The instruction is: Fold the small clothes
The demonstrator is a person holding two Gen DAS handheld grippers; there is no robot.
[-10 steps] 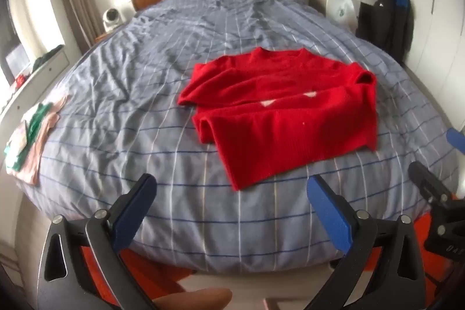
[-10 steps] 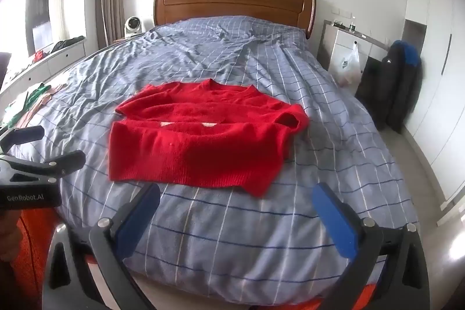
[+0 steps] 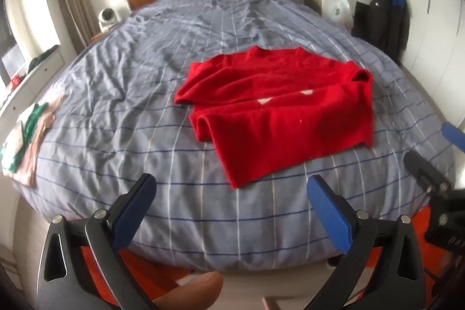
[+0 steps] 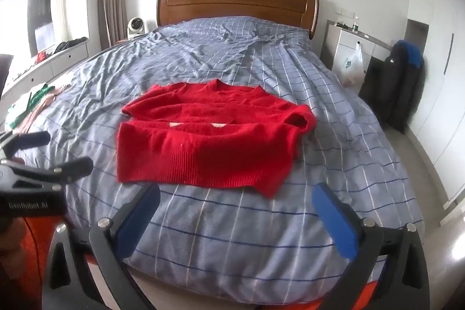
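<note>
The red sweater point(image 4: 209, 141) lies partly folded near the middle of the bed point(image 4: 261, 237), sleeves laid inward, hem toward the near edge. Compared with the previous view, it has not shifted; both cameras sit marginally farther back. The left gripper point(image 3: 232, 211) and right gripper point(image 4: 237, 218) hover at the near edge, jaws spread wide and empty. Judgement: one fold is complete; the hem-to-collar fold remains. Folded garments point(image 3: 26, 141) lie far left.

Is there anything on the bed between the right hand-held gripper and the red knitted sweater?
Nothing: in the right wrist view only bare blue checked bed cover lies between the open right hand-held gripper and the red knitted sweater.
</note>
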